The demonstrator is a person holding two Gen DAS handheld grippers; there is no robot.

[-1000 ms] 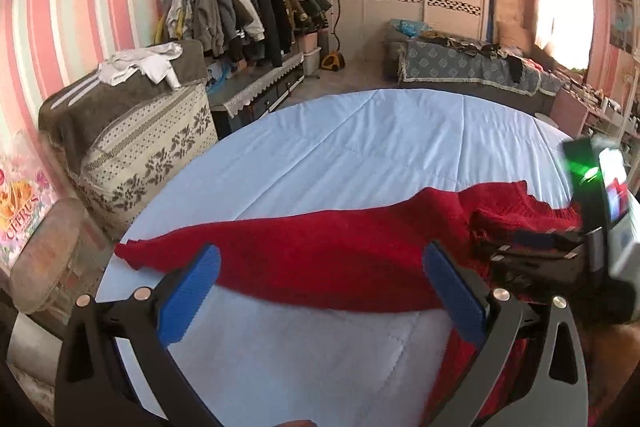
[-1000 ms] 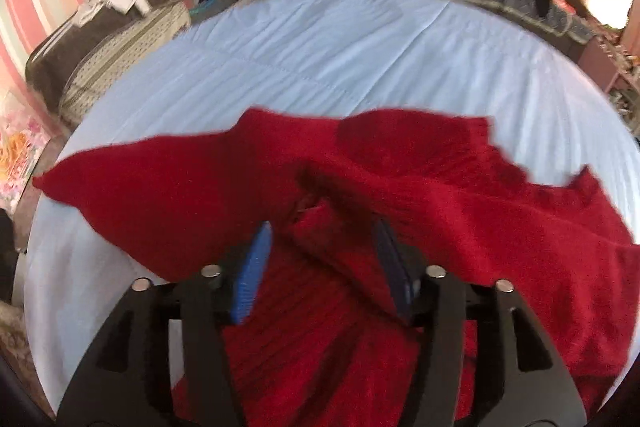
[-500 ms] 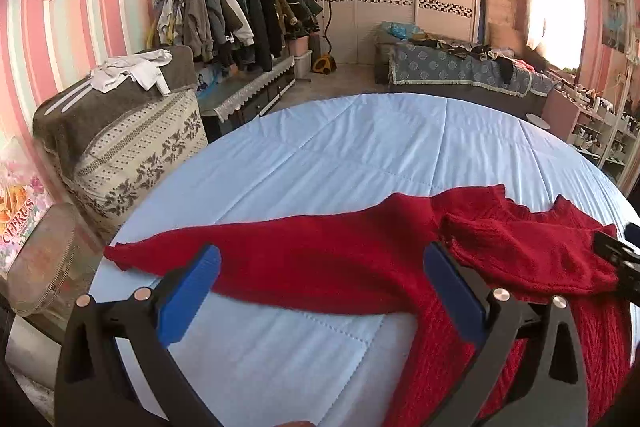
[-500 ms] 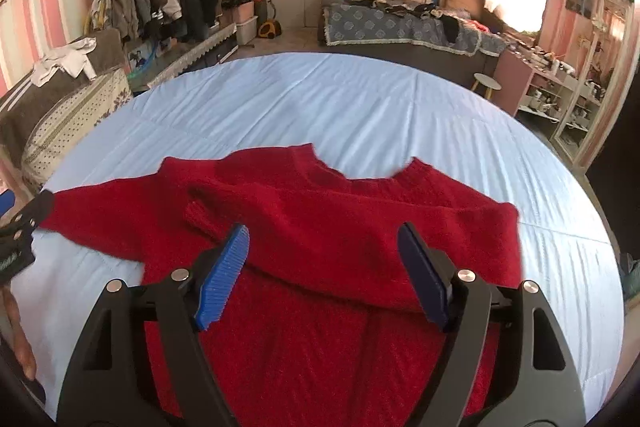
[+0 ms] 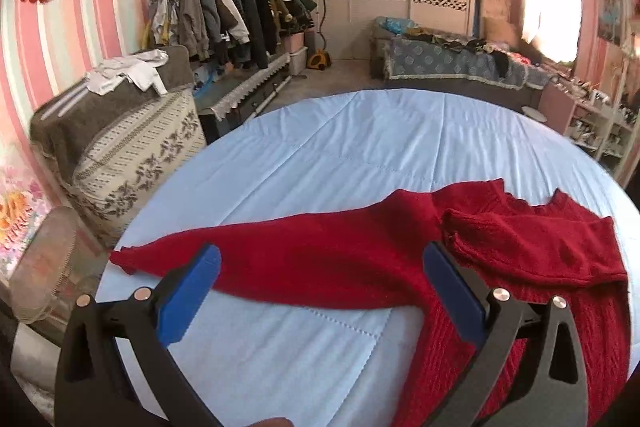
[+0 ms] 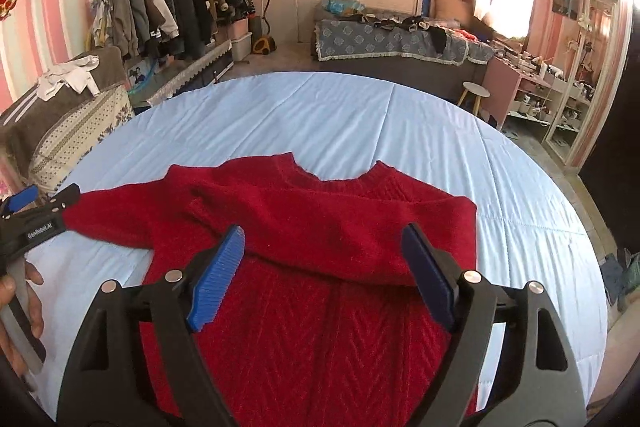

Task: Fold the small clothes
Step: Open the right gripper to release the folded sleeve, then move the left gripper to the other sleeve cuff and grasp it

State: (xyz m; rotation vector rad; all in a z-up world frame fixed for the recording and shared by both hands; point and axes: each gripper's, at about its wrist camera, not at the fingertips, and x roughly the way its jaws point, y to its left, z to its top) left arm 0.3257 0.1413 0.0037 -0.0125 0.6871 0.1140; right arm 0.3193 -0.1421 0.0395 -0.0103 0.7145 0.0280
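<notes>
A red knit sweater [image 6: 320, 267] lies flat on the light blue bed [image 6: 340, 123]. Its right sleeve is folded across the chest [image 6: 328, 223]. Its left sleeve [image 5: 280, 255] stretches out to the left. My left gripper [image 5: 320, 291] is open and empty, held above that outstretched sleeve; it also shows at the left edge of the right wrist view [image 6: 36, 211]. My right gripper [image 6: 324, 275] is open and empty, held above the sweater's body below the folded sleeve.
A patterned cushioned seat with a brown cover and white cloth [image 5: 120, 115] stands left of the bed. A clothes rack [image 5: 224, 15] lines the left wall. A second bed with clutter [image 6: 392, 35] is at the back. A stool [image 6: 476, 91] and shelves stand at the right.
My right gripper let go of the sleeve, opened and pulled back up from the sweater; the right sleeve now lies folded across the chest. My left gripper rose slightly and stayed open.
</notes>
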